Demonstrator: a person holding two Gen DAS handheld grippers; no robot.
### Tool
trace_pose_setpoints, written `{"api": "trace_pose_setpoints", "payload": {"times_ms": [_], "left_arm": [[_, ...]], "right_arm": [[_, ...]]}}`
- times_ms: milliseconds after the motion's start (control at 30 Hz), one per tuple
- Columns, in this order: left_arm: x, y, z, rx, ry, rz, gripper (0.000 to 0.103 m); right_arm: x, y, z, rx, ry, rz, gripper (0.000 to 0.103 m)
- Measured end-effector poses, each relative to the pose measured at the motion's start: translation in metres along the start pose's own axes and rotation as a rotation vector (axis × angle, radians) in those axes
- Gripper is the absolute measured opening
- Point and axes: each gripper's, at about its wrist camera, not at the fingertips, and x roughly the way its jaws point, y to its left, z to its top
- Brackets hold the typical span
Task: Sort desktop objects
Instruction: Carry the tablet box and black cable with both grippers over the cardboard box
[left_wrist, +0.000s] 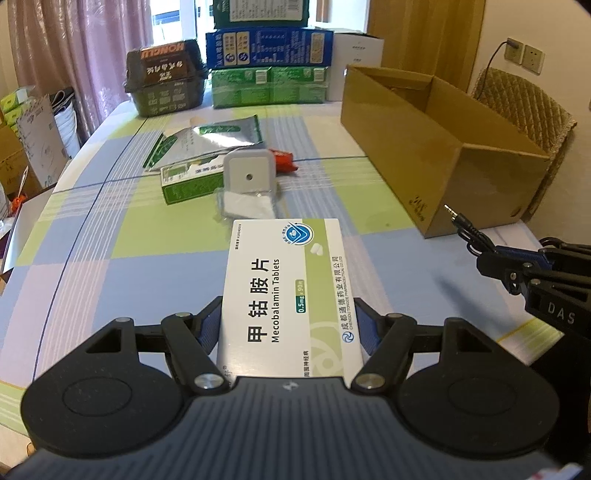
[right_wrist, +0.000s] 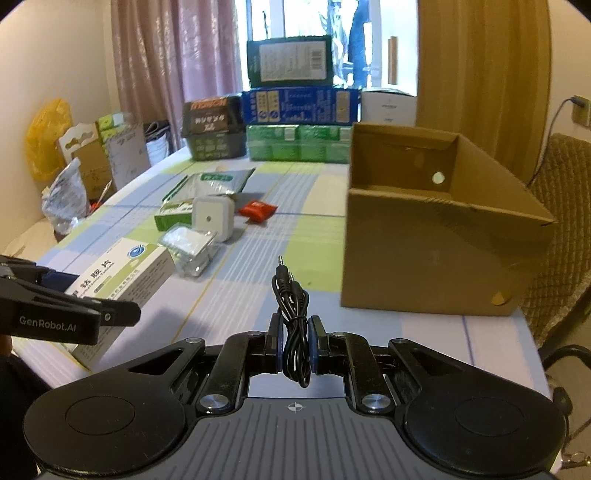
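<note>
My left gripper (left_wrist: 288, 326) is shut on a white and green Mecobalamin tablet box (left_wrist: 286, 291), which points away from me low over the checked tablecloth. I cannot tell whether the box touches the cloth. In the right wrist view the same tablet box (right_wrist: 122, 273) and left gripper (right_wrist: 88, 295) sit at the left. My right gripper (right_wrist: 295, 343) is shut on a coiled black audio cable (right_wrist: 291, 306), its two plugs sticking up. From the left wrist view, the right gripper (left_wrist: 487, 258) and cable (left_wrist: 467, 230) hang just in front of the open cardboard box (left_wrist: 443, 158).
On the table (left_wrist: 110, 240) lie a white square device (left_wrist: 249, 173), a clear bag (left_wrist: 247, 206), a small green carton (left_wrist: 184, 181), silver pouches (left_wrist: 210, 138) and a red packet (left_wrist: 284, 160). Stacked cartons (left_wrist: 267, 66) stand at the far edge. The cardboard box (right_wrist: 424, 251) has a chair (right_wrist: 557, 206) beside it.
</note>
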Motion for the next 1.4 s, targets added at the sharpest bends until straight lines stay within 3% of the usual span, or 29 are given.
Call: {"api": "trace_pose_setpoints", "payload": {"times_ms": [300, 567, 1033, 1400], "left_arm": [[-0.011, -0.031, 0.026, 0.057, -0.041, -0.057, 0.067], [-0.007, -0.077, 0.079, 0.131, -0.101, -0.138, 0.067], [0.024, -0.134, 0.161, 0.22, -0.152, -0.212, 0.067], [0.063, -0.156, 0.181, 0.246, -0.128, -0.225, 0.067]], "right_arm": [[-0.032, -0.03, 0.022, 0.042, -0.07, -0.04, 0.01], [-0.051, -0.074, 0.065, 0.043, -0.143, -0.098, 0.01], [-0.026, -0.132, 0.12, 0.028, -0.156, -0.131, 0.01], [0.009, -0.162, 0.131, 0.062, -0.123, -0.119, 0.01]]}}
